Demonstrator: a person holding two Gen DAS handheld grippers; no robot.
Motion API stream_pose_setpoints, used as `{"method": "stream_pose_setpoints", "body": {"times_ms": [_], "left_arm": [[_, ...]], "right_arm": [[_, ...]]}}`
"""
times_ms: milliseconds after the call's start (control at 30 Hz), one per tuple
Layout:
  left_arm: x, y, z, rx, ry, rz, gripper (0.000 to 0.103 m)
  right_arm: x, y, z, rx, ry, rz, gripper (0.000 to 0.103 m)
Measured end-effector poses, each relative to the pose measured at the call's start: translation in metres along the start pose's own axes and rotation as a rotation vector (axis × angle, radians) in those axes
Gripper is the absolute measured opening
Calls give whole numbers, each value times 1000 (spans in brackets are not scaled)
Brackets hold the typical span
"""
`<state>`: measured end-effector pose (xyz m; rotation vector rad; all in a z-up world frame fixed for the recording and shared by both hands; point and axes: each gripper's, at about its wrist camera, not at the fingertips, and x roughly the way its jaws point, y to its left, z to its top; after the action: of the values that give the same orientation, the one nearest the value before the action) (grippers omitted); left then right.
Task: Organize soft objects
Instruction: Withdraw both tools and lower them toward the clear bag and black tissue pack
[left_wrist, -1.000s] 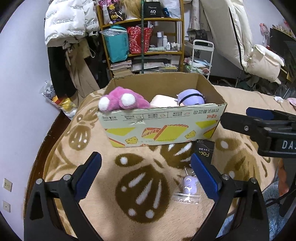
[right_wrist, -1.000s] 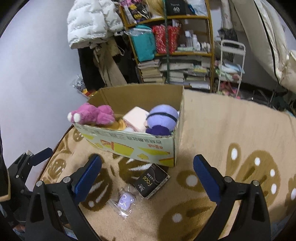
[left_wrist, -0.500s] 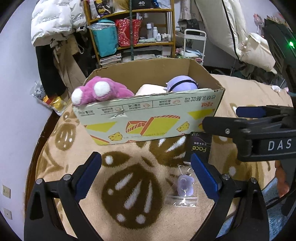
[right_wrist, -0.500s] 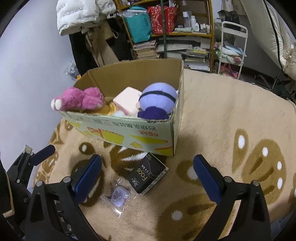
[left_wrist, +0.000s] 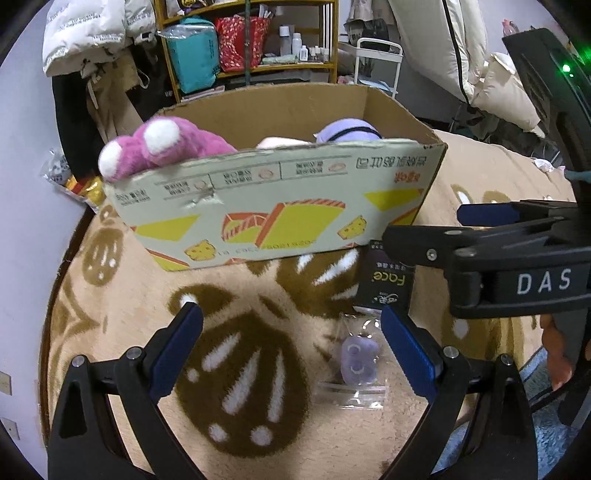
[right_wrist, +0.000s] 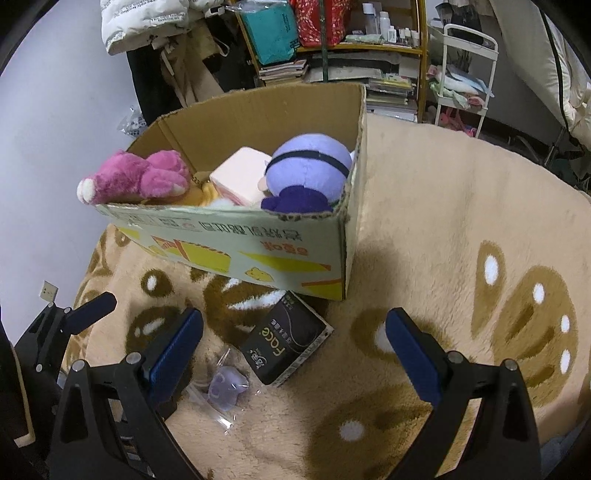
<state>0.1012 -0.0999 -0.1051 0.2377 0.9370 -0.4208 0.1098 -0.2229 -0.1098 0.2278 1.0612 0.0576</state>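
Observation:
A cardboard box (left_wrist: 280, 210) (right_wrist: 236, 251) stands on the beige rug, holding a pink plush (left_wrist: 162, 146) (right_wrist: 136, 177), a pale pink cushion (right_wrist: 240, 175) and a purple plush (right_wrist: 310, 162) (left_wrist: 347, 131). In front of the box lie a black "Face" packet (right_wrist: 286, 343) (left_wrist: 388, 282) and a small purple soft toy in a clear bag (left_wrist: 358, 356) (right_wrist: 225, 384). My left gripper (left_wrist: 291, 347) is open, low over the rug, the bagged toy just inside its right finger. My right gripper (right_wrist: 293, 350) is open above the packet and the toy.
The rug (right_wrist: 443, 229) with brown paw prints spreads wide to the right of the box. Behind are a cluttered shelf (right_wrist: 332, 40), hanging coats (left_wrist: 88, 44), a white cart (right_wrist: 465, 74) and a wall on the left.
Both grippers have moved forward and down toward the box front; the box, packet and bagged toy loom larger. The right gripper has come closer alongside the left. Nothing was grasped.

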Motion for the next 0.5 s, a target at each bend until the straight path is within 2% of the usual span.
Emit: {"method": "stream_pose_setpoints", "body": {"times_ms": [500], "left_arm": [[32, -9, -19, 22, 104, -92, 96]], "right_arm": [[40, 3, -10, -26, 113, -17, 103]]}}
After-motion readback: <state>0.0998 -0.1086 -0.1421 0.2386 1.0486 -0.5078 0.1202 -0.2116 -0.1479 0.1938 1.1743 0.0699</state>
